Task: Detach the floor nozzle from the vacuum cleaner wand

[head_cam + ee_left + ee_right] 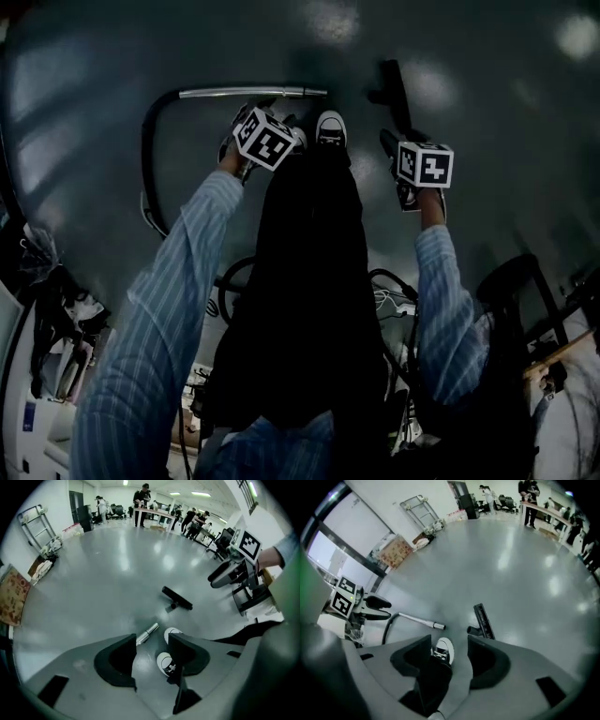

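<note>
The black floor nozzle (394, 92) lies on the grey floor, apart from the wand; it also shows as nozzle (177, 598) and nozzle (483, 621). The metal wand (253, 92) lies to its left with a gap between them, its free end seen as wand tip (147, 633) and wand (419, 619), and joins a black hose (148, 159). My left gripper (265, 141) hangs above the wand, open and empty; left gripper (152, 658) shows spread jaws. My right gripper (412, 169) hangs near the nozzle, open and empty, likewise right gripper (450, 660).
The person's shoe (330, 128) and dark trouser leg (309, 281) stand between the two grippers. Office chairs (243, 595) and cables sit near the person. A metal trolley (419, 508) and cardboard (393, 550) stand by the wall; people at tables (150, 513) are far off.
</note>
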Available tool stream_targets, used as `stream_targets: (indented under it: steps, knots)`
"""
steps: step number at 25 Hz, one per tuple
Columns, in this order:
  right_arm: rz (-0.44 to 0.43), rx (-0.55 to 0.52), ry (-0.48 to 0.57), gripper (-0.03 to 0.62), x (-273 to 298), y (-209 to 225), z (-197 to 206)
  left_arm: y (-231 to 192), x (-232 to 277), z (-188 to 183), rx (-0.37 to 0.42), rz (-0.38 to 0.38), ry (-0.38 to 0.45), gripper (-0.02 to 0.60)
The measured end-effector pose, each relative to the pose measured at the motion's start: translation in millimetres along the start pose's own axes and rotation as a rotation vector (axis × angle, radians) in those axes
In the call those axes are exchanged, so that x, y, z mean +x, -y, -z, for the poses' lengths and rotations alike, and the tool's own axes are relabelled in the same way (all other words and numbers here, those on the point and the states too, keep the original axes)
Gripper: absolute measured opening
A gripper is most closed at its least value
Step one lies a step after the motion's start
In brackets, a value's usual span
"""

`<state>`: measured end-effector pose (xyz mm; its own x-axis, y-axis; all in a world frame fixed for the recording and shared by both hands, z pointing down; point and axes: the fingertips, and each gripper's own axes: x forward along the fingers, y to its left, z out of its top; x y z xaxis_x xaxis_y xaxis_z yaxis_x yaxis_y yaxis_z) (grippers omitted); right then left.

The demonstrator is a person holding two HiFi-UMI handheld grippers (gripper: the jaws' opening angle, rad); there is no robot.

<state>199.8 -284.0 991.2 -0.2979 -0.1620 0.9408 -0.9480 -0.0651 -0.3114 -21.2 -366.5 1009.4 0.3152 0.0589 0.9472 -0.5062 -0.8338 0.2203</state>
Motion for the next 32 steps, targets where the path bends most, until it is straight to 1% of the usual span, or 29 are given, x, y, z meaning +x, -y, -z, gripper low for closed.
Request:
stream_targets:
  steps: [2,4,7,9,13,17,19,22,26,28,30,32]
  knots:
    - [-0.045,0.052,0.056,0.244,-30,-24,-4,18,-32,-11,-0.043,0.011,0.039,0.210]
    - [-0.093,0.095,0.109,0.244,-56,-49,-18,24,-64,-26,-0.072,0.011,0.075,0.210]
    - [-0.158,0.125,0.171,0.244,-89,-79,-37,28,-107,-47,-0.110,0.001,0.120,0.210]
    - [-0.188,0.144,0.215,0.244,-120,-103,-40,36,-145,-56,-0.138,-0.010,0.158,0.210]
    - [-0.216,0.219,0.310,0.244,-202,-146,-36,66,-237,-69,-0.215,0.003,0.259,0.210]
    - [-0.214,0.297,0.405,0.244,-263,-170,-39,85,-303,-85,-0.256,0.017,0.377,0.210]
    - [-0.226,0.315,0.432,0.244,-288,-191,-38,92,-335,-82,-0.269,0.023,0.422,0.210]
    - [-0.232,0.305,0.452,0.244,-327,-222,-29,110,-378,-69,-0.275,0.031,0.472,0.209]
    - [-0.213,0.277,0.490,0.244,-371,-241,-21,136,-415,-56,-0.287,0.052,0.542,0.209]
    - [-0.223,0.268,0.506,0.244,-386,-249,-15,144,-433,-51,-0.324,0.057,0.578,0.209]
    - [-0.235,0.254,0.523,0.244,-401,-261,-10,151,-450,-43,-0.376,0.072,0.617,0.209]
    - [-0.232,0.243,0.541,0.244,-412,-271,-8,154,-466,-37,-0.416,0.087,0.658,0.206]
